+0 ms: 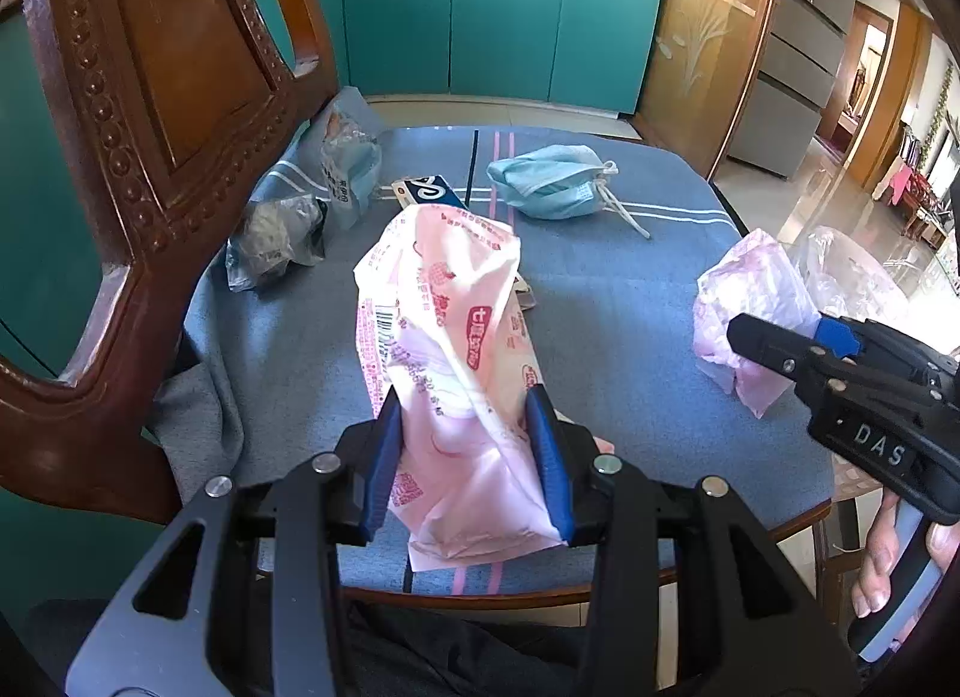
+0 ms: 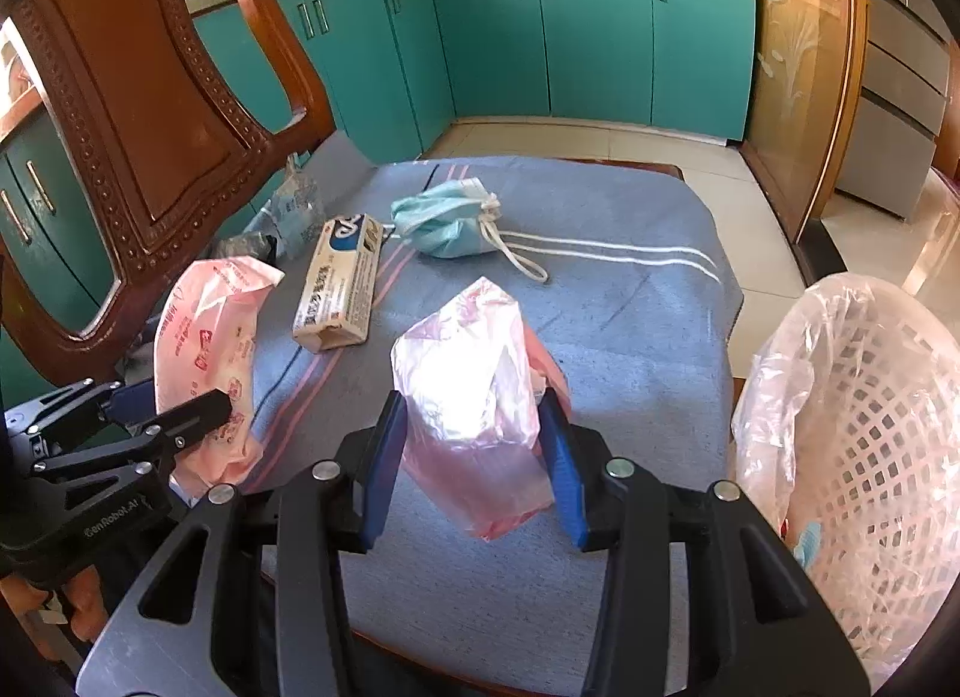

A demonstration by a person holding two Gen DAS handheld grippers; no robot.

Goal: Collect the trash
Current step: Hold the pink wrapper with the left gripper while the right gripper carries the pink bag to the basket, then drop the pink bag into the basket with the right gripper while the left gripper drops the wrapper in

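Slippage is the main risk judged here. A crumpled pink-and-white printed plastic wrapper [image 1: 456,361] is grasped between the blue-padded fingers [image 1: 549,457] of the left gripper [image 1: 465,457], low at 6 o'clock of the blue-grey cloth-covered worktop [image 1: 630,301]. A thin translucent pink plastic bag [image 2: 474,379] is pinched by the right gripper [image 2: 474,469], also near 6 o'clock in its own view. Both films are light and slick, and only their lower ends are clamped, so either could be pulled free by a quick swing. The white lattice basket lined with clear plastic [image 2: 858,427] stands at 3 o'clock, just off the worktop edge; its loose liner could be snagged or pushed shut by an arriving piece. A crumpled light-blue face mask [image 2: 450,223] at 12 o'clock and a white-and-blue toothpaste carton [image 2: 342,289] at 11 o'clock remain uncollected, and the carved wooden chair back [image 1: 156,96] at 10 o'clock could be struck by the left gripper.
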